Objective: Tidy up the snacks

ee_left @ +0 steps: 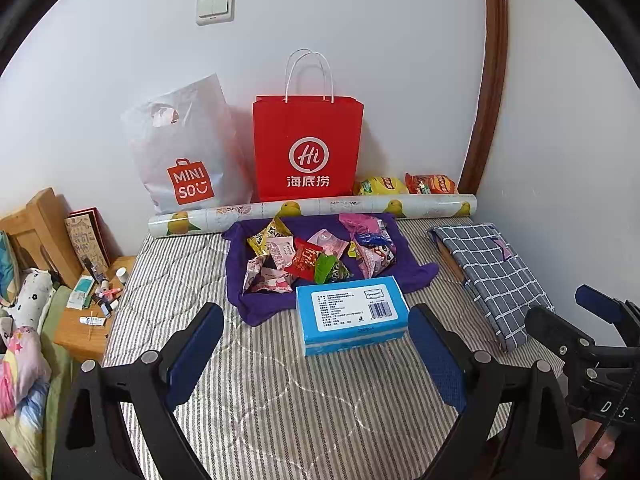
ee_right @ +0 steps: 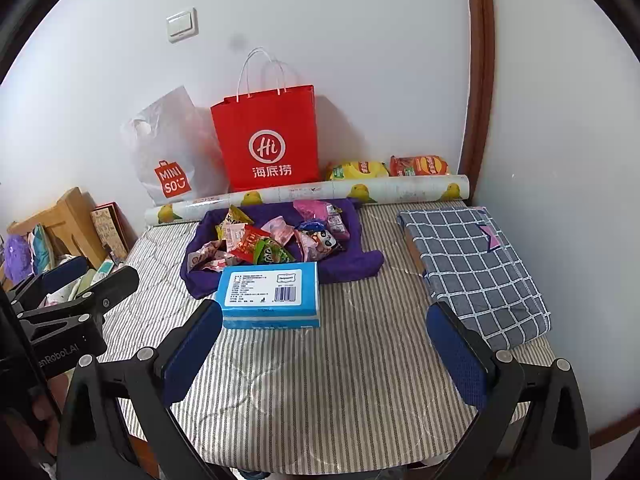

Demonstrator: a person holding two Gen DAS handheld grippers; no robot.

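Both grippers, left (ee_left: pixel 316 354) and right (ee_right: pixel 324 344), hover wide apart and empty above the striped mattress (ee_left: pixel 280 400). Just beyond them a blue box (ee_left: pixel 350 314) touches the purple cloth (ee_left: pixel 252 308) heaped with snacks (ee_left: pixel 312 260). Two more packets (ee_left: pixel 408 186) lie by the wall. That heap could be snacks already gathered or awaiting sorting.

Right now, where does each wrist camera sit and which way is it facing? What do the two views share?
Left wrist: low over the striped mattress, facing the wall; its left gripper is open before the blue box, and the right gripper's side shows at right.
Right wrist: further right, same heading; the right gripper is open, the left gripper shows at left, checked cloth ahead.
Shared: blue box, snack pile on purple cloth, red bag.
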